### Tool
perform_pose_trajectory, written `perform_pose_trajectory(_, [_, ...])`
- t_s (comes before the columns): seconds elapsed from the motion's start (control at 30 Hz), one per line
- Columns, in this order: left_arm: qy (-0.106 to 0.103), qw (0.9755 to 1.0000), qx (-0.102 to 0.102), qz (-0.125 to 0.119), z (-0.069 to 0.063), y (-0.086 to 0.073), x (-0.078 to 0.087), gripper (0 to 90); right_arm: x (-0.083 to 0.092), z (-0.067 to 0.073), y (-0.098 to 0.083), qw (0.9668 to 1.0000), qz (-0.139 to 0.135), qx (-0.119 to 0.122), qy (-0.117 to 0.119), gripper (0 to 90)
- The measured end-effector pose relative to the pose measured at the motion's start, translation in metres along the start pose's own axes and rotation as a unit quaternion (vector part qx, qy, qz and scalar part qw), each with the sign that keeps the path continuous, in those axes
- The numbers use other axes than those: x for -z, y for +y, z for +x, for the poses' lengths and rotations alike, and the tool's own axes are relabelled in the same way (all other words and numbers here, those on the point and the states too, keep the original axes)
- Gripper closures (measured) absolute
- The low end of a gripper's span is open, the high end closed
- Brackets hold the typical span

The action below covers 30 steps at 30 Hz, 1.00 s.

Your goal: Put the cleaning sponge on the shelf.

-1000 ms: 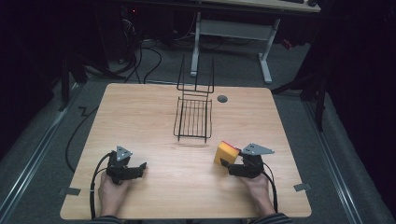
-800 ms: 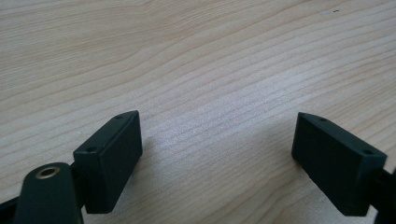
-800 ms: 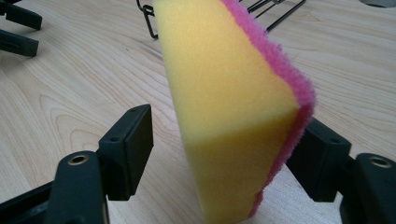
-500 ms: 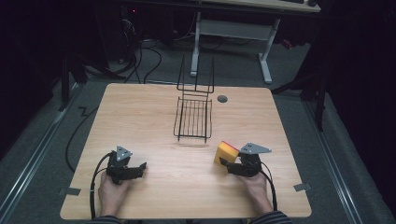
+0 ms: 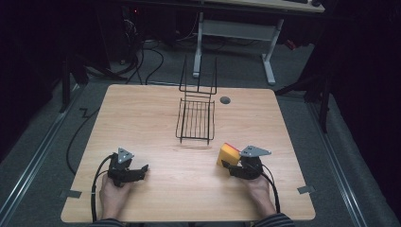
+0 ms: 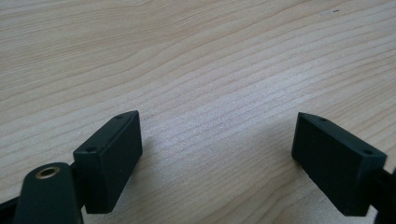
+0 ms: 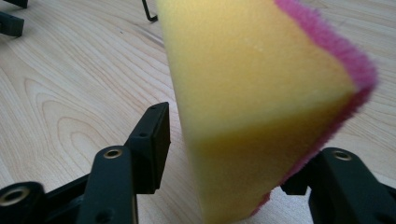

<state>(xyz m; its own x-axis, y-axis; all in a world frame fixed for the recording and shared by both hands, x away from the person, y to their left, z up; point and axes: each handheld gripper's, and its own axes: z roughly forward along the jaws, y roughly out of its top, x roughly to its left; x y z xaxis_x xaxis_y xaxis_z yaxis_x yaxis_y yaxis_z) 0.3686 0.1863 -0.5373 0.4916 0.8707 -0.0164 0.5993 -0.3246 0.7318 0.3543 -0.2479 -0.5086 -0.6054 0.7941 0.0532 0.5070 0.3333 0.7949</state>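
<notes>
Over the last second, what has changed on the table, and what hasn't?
The right gripper has just been closing its jaws around the yellow sponge, which stands between them; the left pad has a small gap to the sponge, so the grip is not firm. Both hands, the left gripper, the sponge and the wire basket kept their places.

Your light wooden table [image 5: 156,118] carries a black wire rack [image 5: 196,120] ahead of both grippers, nearer your right gripper [image 5: 232,166] than your left gripper [image 5: 137,171]. A yellow sponge [image 5: 228,153] (pink-faced on one side) stands on the wood between the right gripper's jaws. Beyond the rack sits a small dark round hole [image 5: 225,100] in the tabletop.
</notes>
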Motion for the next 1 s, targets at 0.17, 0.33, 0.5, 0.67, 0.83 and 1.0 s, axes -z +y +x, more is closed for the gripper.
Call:
perform_pose_trajectory(0.17, [0.0,1.0,0.0,0.0,0.0,0.0,0.0,16.7,0.0009,0.0027,0.0,0.9999,0.0,0.013,-0.006,52.1])
perform_pose_trajectory(0.33, [0.0,1.0,0.0,0.0,0.0,0.0,0.0,16.8,0.0018,0.0035,0.0002,0.9998,0.0,0.019,-0.005,56.7])
perform_pose_trajectory(0.5, [0.0,1.0,0.0,0.0,0.0,0.0,0.0,16.8,0.0028,0.0044,0.0004,0.9998,-0.005,0.021,-0.004,59.1])
perform_pose_trajectory(0.67, [0.0,1.0,0.0,0.0,0.0,0.0,0.0,16.7,0.004,0.0044,0.0006,0.9997,-0.008,0.021,-0.004,60.6])
perform_pose_trajectory(0.83, [0.0,1.0,0.0,0.0,0.0,0.0,0.0,16.7,0.0067,0.0041,0.0011,0.9996,-0.015,0.021,-0.005,61.0])
perform_pose_trajectory(1.0, [0.0,1.0,0.0,0.0,0.0,0.0,0.0,16.7,0.0101,0.0047,0.0017,0.9995,-0.021,0.022,-0.004,61.1])
